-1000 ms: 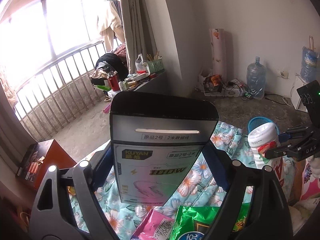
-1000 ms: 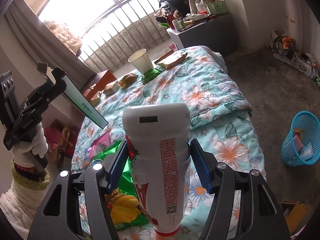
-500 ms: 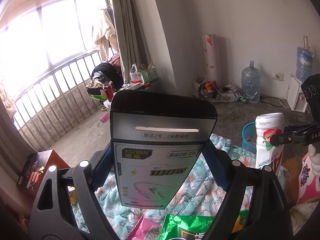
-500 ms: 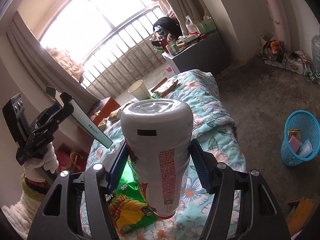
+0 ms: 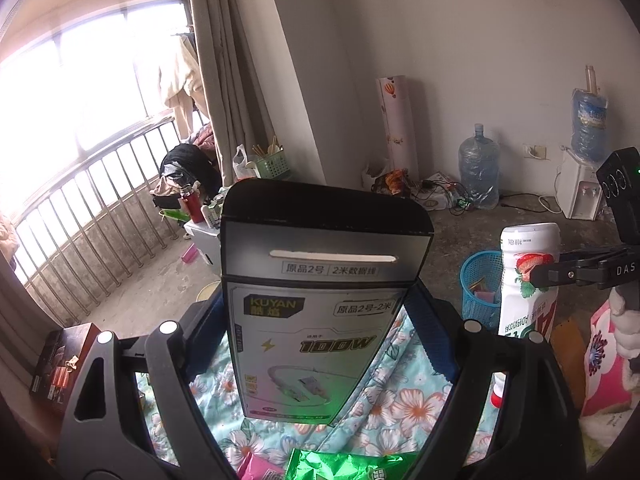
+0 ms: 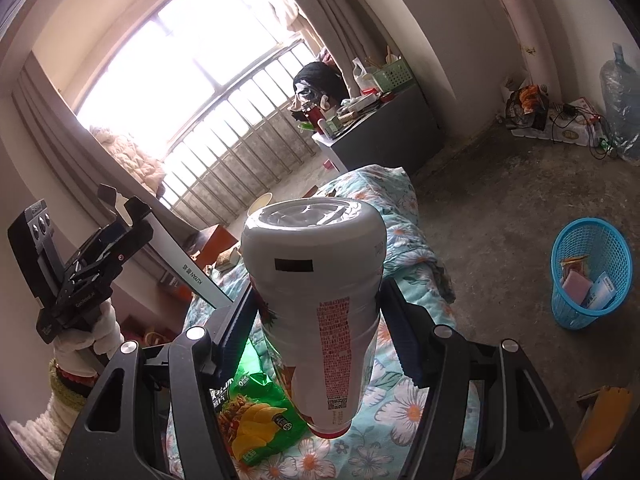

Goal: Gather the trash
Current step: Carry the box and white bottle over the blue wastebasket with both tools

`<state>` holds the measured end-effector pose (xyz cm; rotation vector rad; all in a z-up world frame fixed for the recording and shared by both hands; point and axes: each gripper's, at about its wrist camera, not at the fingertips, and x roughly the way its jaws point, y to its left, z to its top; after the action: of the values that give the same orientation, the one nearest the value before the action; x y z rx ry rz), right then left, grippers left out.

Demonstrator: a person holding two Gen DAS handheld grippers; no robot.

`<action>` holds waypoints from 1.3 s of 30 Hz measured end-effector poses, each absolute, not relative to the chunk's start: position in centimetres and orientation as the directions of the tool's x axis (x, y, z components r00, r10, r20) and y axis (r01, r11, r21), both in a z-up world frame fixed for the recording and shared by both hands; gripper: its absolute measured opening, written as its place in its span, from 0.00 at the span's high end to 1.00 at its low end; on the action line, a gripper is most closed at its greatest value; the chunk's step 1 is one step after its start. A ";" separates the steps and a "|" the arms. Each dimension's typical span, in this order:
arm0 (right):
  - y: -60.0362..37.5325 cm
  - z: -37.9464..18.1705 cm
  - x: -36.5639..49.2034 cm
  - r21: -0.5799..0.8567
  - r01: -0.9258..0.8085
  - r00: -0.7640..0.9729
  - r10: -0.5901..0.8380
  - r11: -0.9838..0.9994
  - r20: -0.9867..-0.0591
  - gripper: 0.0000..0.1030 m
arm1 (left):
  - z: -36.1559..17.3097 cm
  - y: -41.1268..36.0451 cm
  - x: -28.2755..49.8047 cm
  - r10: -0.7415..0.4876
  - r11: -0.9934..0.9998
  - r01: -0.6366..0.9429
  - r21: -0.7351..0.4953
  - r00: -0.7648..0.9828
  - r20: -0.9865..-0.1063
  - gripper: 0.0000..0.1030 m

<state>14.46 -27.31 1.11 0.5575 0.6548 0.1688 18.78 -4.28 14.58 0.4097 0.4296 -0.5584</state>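
Note:
My left gripper [image 5: 320, 316] is shut on a flat grey cable box [image 5: 316, 320], held upright above the floral bedspread [image 5: 384, 408]. My right gripper [image 6: 320, 312] is shut on a white drink bottle [image 6: 320, 288], held upside down with its red cap pointing at the bed. That bottle [image 5: 526, 280] also shows at the right of the left wrist view, clamped from the side. A blue mesh waste basket [image 6: 588, 276] stands on the concrete floor right of the bed, with some wrappers inside; the basket [image 5: 478, 288] shows beyond the box too.
Green snack bags [image 6: 256, 412] and a pink packet [image 5: 256, 468] lie on the bed below the grippers. A paper cup [image 6: 260, 204] stands further up the bed. A cluttered grey cabinet [image 6: 384, 128], water jugs [image 5: 478, 172] and a dispenser [image 5: 576, 192] line the walls.
Both grippers have risen and swung away from the bed toward the floor and the blue basket, each still clamping its item. The bottle now stands more upright in the left wrist view.

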 end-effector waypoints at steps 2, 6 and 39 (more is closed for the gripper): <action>-28.0 1.2 13.9 0.544 0.032 0.794 0.310 0.838 -0.523 0.40 | 14.6 -5.5 18.5 -0.426 0.762 0.594 0.256 0.758 -0.494 0.23; -29.6 1.3 12.8 0.556 0.050 0.810 0.292 0.829 -0.509 0.40 | 14.5 -7.5 18.2 -0.449 0.738 0.622 0.262 0.742 -0.498 0.23; -60.2 -9.5 14.5 0.409 0.617 0.718 -0.268 0.672 -0.642 0.40 | -4.1 -47.4 26.9 -0.576 0.390 0.921 0.013 0.254 -0.777 0.25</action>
<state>14.55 -60.22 -9.45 0.6593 0.5784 -0.5305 26.92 -47.41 -4.06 0.5292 0.7765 -1.0828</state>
